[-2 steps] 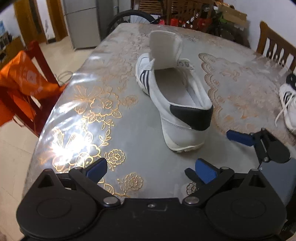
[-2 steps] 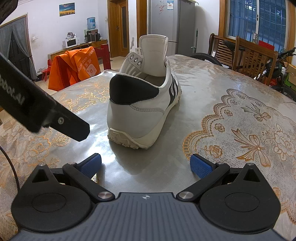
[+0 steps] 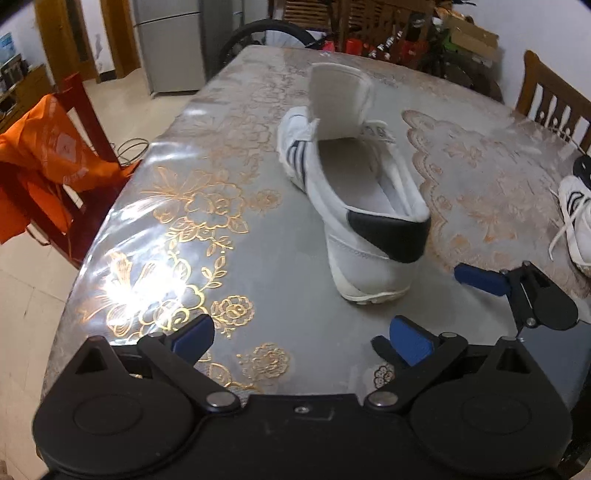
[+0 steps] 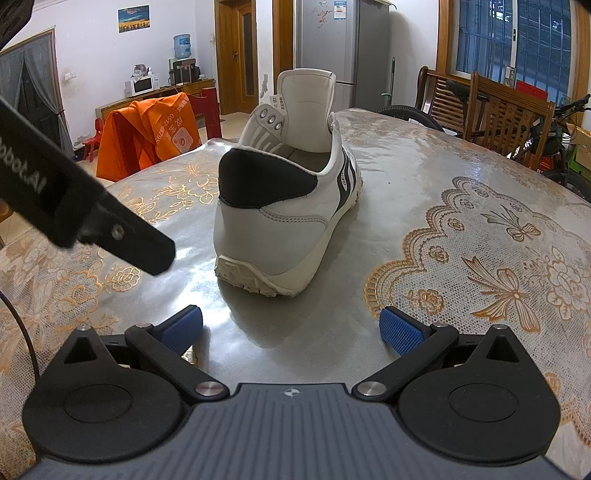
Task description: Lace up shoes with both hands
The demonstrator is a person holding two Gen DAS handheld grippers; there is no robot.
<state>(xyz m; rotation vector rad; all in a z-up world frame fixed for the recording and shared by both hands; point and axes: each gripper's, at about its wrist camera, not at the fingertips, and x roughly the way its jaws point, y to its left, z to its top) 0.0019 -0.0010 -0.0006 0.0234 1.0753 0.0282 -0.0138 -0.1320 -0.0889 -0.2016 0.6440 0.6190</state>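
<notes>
Nothing visibly shifts since the earlier frame; both the left gripper (image 3: 301,338) and right gripper (image 4: 291,325) gape empty; white shoe (image 4: 284,206) stands at twelve o'clock, eyelets bare; no lace shows, so threading could stall.

We see a domestic dining room. Table (image 4: 424,192) under a glossy clear cover over a lace cloth with gold floral print, strong glare at its left edge. White walls, pale tiled floor (image 3: 155,110). Silver fridge (image 4: 325,48) at the back beside wooden doors (image 4: 236,55). Barred window (image 4: 517,37) on the right, dark outside. Wooden chairs (image 4: 506,114) by it, bicycle (image 4: 561,125) behind them. Red chair with orange cloth (image 4: 155,129) on the left. Low cabinet carries a microwave (image 4: 142,85) and a water dispenser (image 4: 181,48). Small picture (image 4: 133,19) high on the wall.
</notes>
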